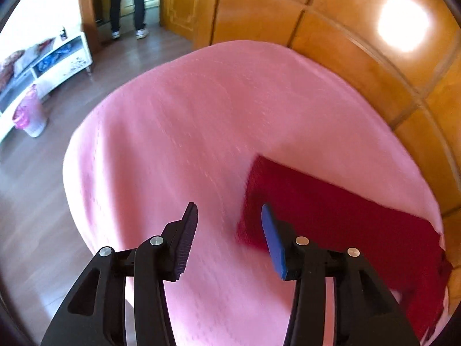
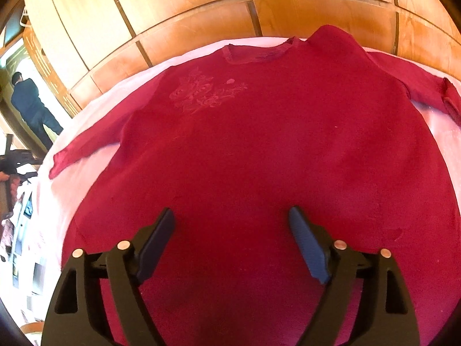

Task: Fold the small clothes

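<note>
A dark red long-sleeved sweater (image 2: 259,144) lies spread flat on a pink sheet (image 2: 95,109), neck toward the wooden wall, both sleeves out to the sides. A pale flower pattern (image 2: 201,92) sits on its chest. My right gripper (image 2: 232,216) is open and empty, hovering over the sweater's lower middle. In the left wrist view a sleeve end of the sweater (image 1: 331,210) lies at the right. My left gripper (image 1: 229,210) is open and empty above the pink sheet (image 1: 187,129), its right finger over the sleeve's edge.
A wooden panelled wall (image 2: 230,5) runs along the sheet's far edge. Left of the bed are a wood floor (image 1: 34,190), a white low cabinet (image 1: 57,66) and a bin with a pink bag (image 1: 30,112). A person (image 1: 126,3) stands by the door.
</note>
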{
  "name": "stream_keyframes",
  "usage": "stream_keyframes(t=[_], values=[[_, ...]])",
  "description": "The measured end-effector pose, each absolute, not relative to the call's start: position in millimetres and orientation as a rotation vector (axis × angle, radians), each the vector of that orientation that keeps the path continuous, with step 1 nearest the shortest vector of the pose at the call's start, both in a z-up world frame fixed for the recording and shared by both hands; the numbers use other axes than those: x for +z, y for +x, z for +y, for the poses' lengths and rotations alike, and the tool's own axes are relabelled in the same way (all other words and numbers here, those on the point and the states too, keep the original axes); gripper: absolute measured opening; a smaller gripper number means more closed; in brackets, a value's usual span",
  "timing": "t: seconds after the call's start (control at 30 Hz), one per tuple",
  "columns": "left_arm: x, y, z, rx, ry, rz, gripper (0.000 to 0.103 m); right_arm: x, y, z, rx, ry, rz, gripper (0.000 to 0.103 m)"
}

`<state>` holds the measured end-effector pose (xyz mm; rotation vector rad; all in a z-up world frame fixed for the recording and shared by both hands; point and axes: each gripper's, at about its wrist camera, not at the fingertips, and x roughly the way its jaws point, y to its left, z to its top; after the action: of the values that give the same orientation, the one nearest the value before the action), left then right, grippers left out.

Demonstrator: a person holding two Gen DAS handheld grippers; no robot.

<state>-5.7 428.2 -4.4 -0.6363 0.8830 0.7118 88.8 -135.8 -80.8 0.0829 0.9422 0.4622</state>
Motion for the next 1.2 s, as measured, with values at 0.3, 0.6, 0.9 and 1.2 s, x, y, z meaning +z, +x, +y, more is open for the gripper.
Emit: stream_keyframes(t=[0.3,0.6,0.9,1.2], values=[[-62,47,412,0.721,-0.541,0.973,0.044,-84,89,-128,0.44,0.059,0.947,0.087],[-57,45,417,0.887,-0.524,0.961,0.044,-89,87,-123,0.428,0.03,0.919,0.091],[-23,35,237,0.385,-0.439,0.81,0.044,-59,85,-157,0.399,0.06,0.893,0.087],[-41,38,59,-0.095,-0.316,0.832,0.044,-76,57,-290,0.107,0.214,0.969,0.077]])
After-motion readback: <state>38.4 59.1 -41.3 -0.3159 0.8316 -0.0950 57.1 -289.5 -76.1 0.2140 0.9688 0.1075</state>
